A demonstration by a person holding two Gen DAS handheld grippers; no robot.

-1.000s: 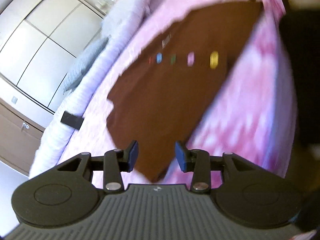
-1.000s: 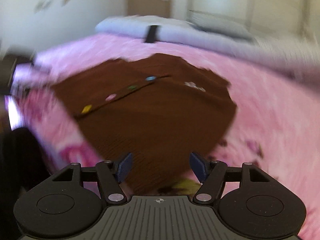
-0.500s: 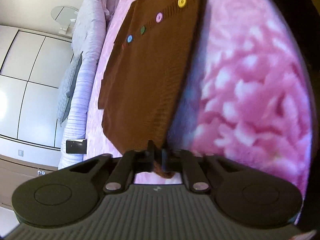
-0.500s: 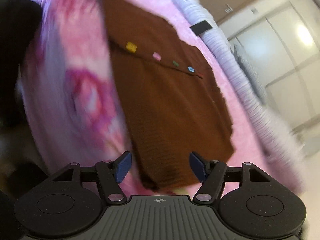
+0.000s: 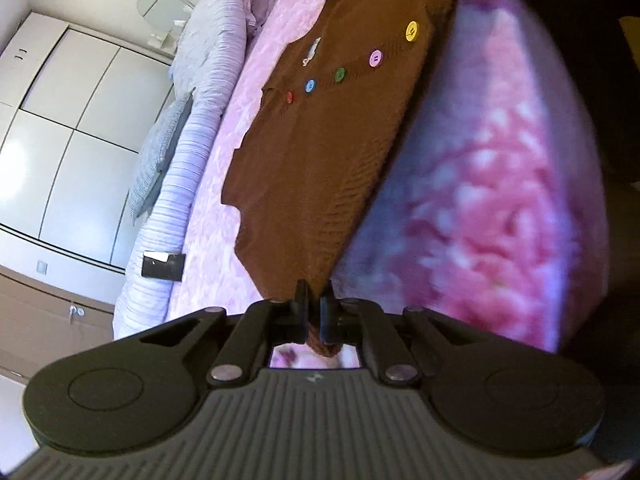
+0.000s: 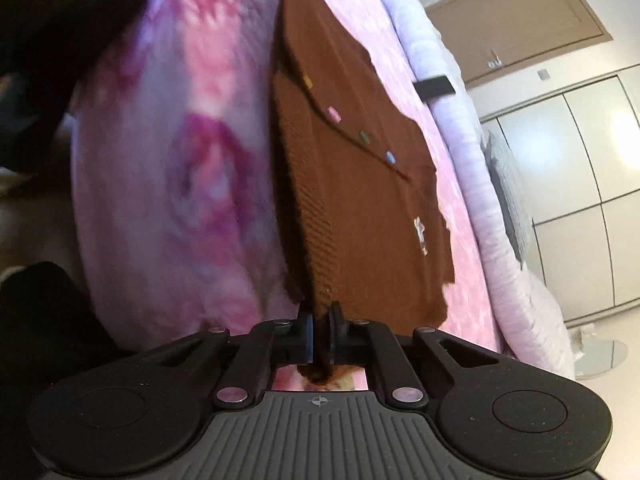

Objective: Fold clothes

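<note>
A brown knitted cardigan [image 5: 320,152] with a row of coloured buttons [image 5: 340,74] lies spread on a pink floral blanket [image 5: 500,200]. My left gripper [image 5: 314,308] is shut on the near corner of its hem, and brown knit bunches between the pads. In the right wrist view the same cardigan [image 6: 352,200] runs away from me, and my right gripper [image 6: 319,330] is shut on another corner of the hem. Both views are rolled sideways.
The blanket [image 6: 180,168] covers a bed, with a lilac ribbed duvet [image 5: 188,184] and a grey pillow [image 5: 160,156] along its far side. A small black object [image 5: 164,266] lies on the duvet. White wardrobe doors [image 5: 72,128] and a brown door [image 6: 520,20] stand beyond.
Both grippers closed on the cardigan's hem corners: the left half a second ago, the right just now. Both views rolled sideways and dropped closer to the fabric.
</note>
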